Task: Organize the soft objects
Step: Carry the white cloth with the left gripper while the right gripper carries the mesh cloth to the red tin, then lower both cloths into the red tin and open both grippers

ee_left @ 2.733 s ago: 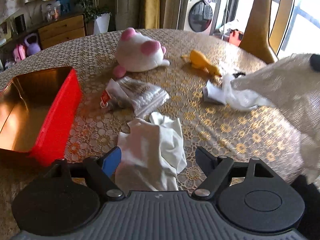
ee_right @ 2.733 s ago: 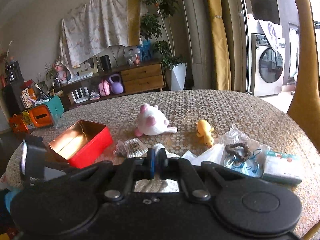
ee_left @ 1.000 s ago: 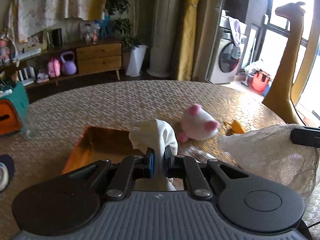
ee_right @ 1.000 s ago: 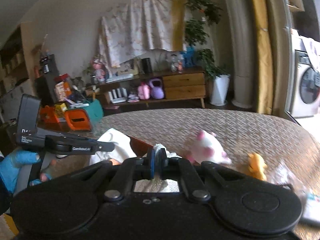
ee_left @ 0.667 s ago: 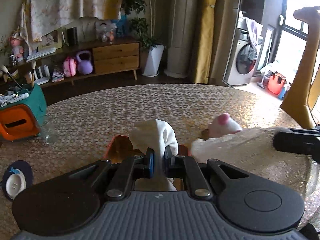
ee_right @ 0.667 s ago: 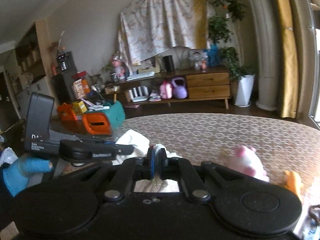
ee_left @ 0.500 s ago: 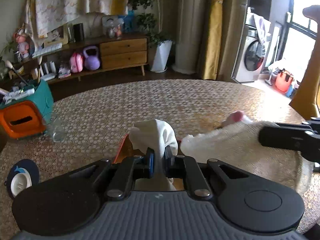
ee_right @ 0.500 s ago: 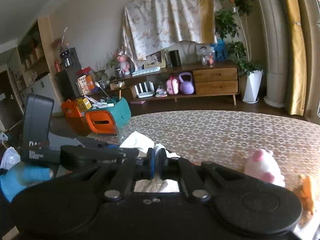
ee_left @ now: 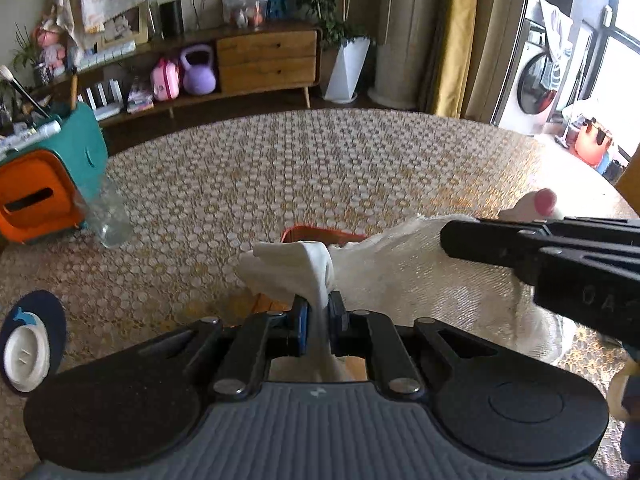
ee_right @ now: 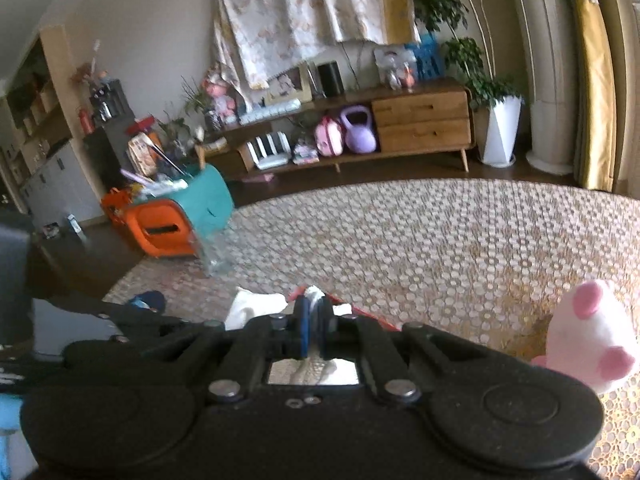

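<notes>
My left gripper [ee_left: 318, 314] is shut on a bunched white cloth [ee_left: 288, 268], which sticks up between its blue pads. My right gripper [ee_right: 313, 328] is shut on a beige mesh cloth [ee_left: 420, 276] that hangs beside the white one. In the left wrist view the right gripper reaches in from the right, just above that mesh cloth. Both cloths hang over the red box [ee_left: 320, 234], of which only a strip of rim shows. A white and pink plush toy [ee_right: 592, 340] lies on the table to the right.
The round table carries a gold patterned cover [ee_left: 320, 168]. A clear glass [ee_left: 108, 216] stands near its left edge, and a dark coaster with a white disc [ee_left: 32, 344] lies at the near left. A teal and orange stool [ee_left: 44, 184] stands beyond the edge.
Both grippers have carried their cloths leftward and lower over the red box, which is now mostly hidden. The plush toy has slid to the right edge of both views.
</notes>
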